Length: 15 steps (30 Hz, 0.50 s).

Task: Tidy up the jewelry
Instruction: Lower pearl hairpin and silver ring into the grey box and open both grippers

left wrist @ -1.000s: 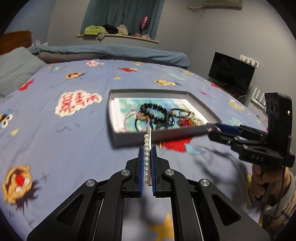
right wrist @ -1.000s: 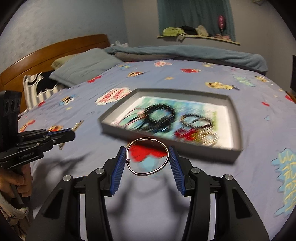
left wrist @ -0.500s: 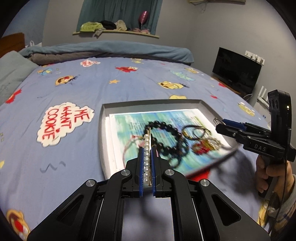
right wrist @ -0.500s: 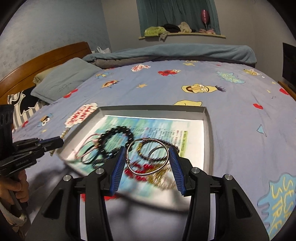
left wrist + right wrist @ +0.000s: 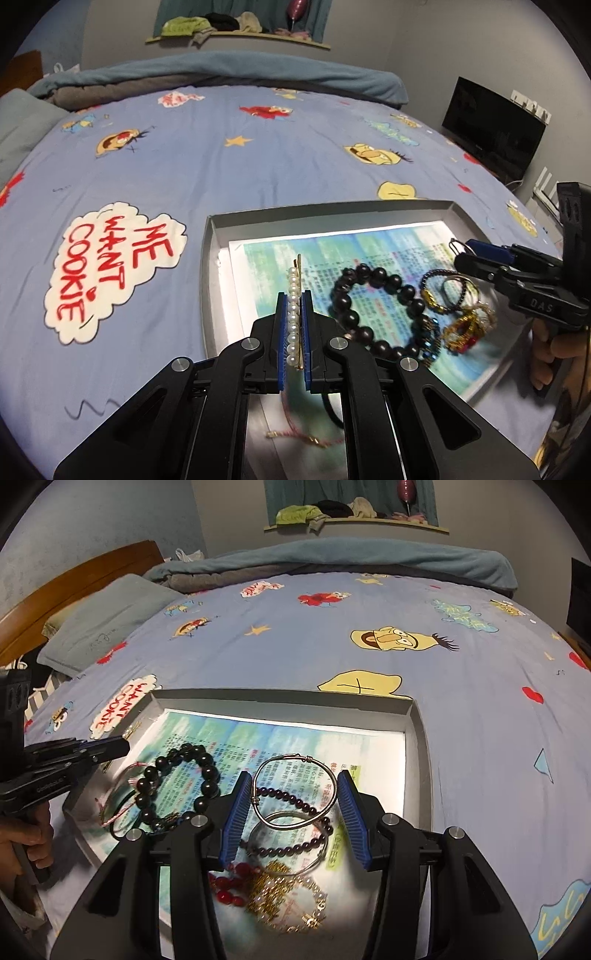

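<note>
My left gripper (image 5: 294, 317) is shut on a pearl hair clip (image 5: 293, 295) and holds it over the left part of the grey tray (image 5: 210, 266). My right gripper (image 5: 295, 797) is shut on a silver bangle (image 5: 295, 790) and holds it above the tray (image 5: 419, 760), over a dark red bead bracelet (image 5: 295, 805). In the tray lie a black bead bracelet (image 5: 376, 291), gold and red chains (image 5: 266, 893) and a pink cord (image 5: 118, 805). Each gripper shows in the other's view, the right (image 5: 480, 254) and the left (image 5: 110, 747).
The tray lies on a blue cartoon-print bedsheet (image 5: 258, 162), lined with a printed paper (image 5: 295, 746). A pillow (image 5: 107, 627) and wooden headboard (image 5: 74, 576) are at the left. A rolled blanket (image 5: 221, 77) lies at the far side, a TV (image 5: 491, 136) at the right.
Both grippers have moved forward from in front of the tray to above it, still holding the pearl clip and the bangle.
</note>
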### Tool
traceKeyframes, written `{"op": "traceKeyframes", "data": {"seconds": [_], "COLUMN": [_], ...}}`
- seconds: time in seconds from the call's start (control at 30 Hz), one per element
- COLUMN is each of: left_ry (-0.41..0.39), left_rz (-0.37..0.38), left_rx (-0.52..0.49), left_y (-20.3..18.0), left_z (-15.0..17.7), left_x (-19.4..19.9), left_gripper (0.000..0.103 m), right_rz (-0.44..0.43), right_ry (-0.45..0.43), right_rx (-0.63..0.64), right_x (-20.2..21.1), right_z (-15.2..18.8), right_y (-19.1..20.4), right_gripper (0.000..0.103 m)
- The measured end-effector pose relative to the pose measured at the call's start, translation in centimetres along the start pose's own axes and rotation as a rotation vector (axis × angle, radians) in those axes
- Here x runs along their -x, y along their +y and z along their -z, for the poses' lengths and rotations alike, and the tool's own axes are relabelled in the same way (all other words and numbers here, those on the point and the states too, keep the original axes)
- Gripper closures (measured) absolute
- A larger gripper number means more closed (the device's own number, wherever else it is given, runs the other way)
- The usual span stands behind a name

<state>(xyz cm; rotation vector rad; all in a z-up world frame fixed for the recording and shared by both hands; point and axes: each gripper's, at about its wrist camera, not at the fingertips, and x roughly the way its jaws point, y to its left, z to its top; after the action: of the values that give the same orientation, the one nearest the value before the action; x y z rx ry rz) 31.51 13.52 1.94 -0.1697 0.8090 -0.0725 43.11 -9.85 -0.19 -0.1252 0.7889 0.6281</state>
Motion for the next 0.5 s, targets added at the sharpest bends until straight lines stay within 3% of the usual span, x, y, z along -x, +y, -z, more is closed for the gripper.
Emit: {"op": "traceKeyframes", "data": {"seconds": [0.2, 0.43, 0.5], "left_ry": [0.029, 0.011, -0.003], "left_rz": [0.016, 0.009, 0.014], "left_rx": [0.024, 0.018, 0.016], "left_y": [0.6, 0.3, 0.1], "left_z": [-0.2, 0.0, 0.0], "left_x": [-1.2, -0.5, 0.1], "left_gripper": [0.095, 0.066, 0.063], "right_rz": [0.045, 0.052, 0.052], "right_ry": [0.060, 0.067, 0.063], "right_rx": [0.002, -0.009, -0.010], "right_x": [-1.1, -1.2, -1.1], "right_z": [-0.3, -0.3, -0.3], "right_y": [-0.1, -0.3, -0.2], "right_gripper": [0.055, 0.055, 0.054]}}
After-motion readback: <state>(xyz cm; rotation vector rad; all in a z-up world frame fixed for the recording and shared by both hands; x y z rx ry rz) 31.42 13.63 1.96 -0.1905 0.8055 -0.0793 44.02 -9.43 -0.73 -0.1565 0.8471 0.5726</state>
